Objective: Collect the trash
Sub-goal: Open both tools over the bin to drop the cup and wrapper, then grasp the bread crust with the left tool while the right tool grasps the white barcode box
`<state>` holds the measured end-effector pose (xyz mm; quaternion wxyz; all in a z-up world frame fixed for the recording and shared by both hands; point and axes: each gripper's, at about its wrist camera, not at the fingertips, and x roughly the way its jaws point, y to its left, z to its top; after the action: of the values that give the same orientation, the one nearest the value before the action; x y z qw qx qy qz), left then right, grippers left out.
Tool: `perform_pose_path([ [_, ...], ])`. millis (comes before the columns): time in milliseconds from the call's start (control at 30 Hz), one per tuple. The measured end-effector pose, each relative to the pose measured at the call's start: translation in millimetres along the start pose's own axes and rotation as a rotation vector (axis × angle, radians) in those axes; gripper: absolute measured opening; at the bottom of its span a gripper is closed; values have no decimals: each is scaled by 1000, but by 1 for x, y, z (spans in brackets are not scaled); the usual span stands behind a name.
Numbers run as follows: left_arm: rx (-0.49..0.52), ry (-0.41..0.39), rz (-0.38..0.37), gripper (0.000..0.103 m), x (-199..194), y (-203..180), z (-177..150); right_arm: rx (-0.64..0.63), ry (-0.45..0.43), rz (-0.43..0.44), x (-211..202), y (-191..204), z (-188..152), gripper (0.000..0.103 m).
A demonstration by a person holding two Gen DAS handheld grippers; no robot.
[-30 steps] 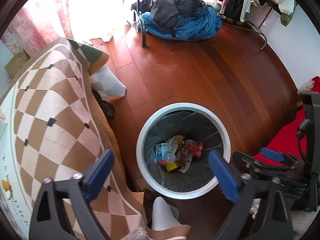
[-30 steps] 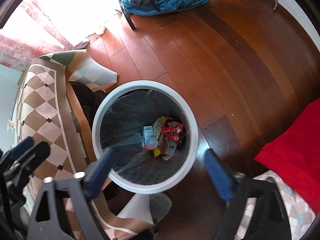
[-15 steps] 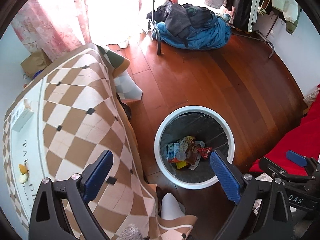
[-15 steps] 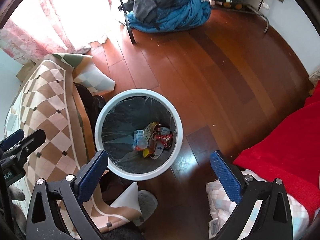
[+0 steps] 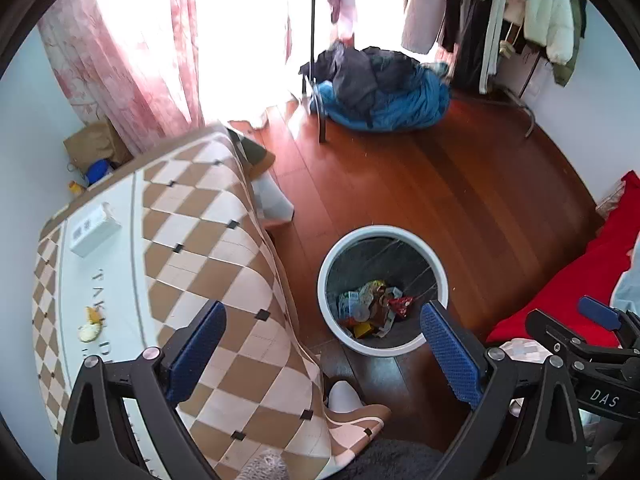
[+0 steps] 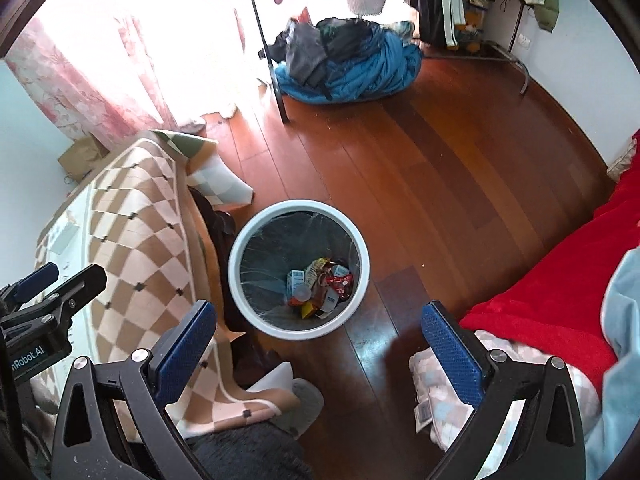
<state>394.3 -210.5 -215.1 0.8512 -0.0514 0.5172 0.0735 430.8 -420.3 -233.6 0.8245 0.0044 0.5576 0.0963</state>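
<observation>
two handheld grippers held high above a reddish wooden plank floor (image 6: 420, 184), both empty. left gripper (image 5: 322, 338) spread wide, blue-padded fingers (image 5: 450, 354) far apart, over the edge of a brown-and-cream checked cloth-covered table (image 5: 192, 240). right gripper (image 6: 320, 340) likewise spread wide, nothing between its pads. down below, standing on the floor just beside the table, a round white-rimmed bin with a dark plastic liner (image 6: 298, 268); at its bottom a small heap of crumpled wrappers, cartons and packets (image 6: 318, 286). on the tabletop, a white rectangular box (image 5: 94, 230) and a small yellowish scrap (image 5: 92, 326). red blanket (image 6: 560, 280) off to the right.
</observation>
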Motion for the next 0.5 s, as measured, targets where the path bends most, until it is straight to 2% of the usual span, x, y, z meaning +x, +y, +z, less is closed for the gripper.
perform_pose_path([
  [67,-5,-27,-2,99,-18,3,-1,3,-38,3,-27,6,-6,103],
  [133,-11,-49,4,99,-35,7,-2,14,-52,6,-37,8,-8,103],
  [267,-31,-95,29,99,-67,22,-7,52,-129,49,-84,22,-15,103],
  [300,-39,-105,33,99,-74,27,-8,52,-129,49,-84,22,-15,103],
  [400,-79,-126,52,99,-88,54,-9,53,-163,95,-105,41,-16,103],
  [500,-128,-131,94,100,-92,87,-11,12,-167,157,-115,78,-14,103],
])
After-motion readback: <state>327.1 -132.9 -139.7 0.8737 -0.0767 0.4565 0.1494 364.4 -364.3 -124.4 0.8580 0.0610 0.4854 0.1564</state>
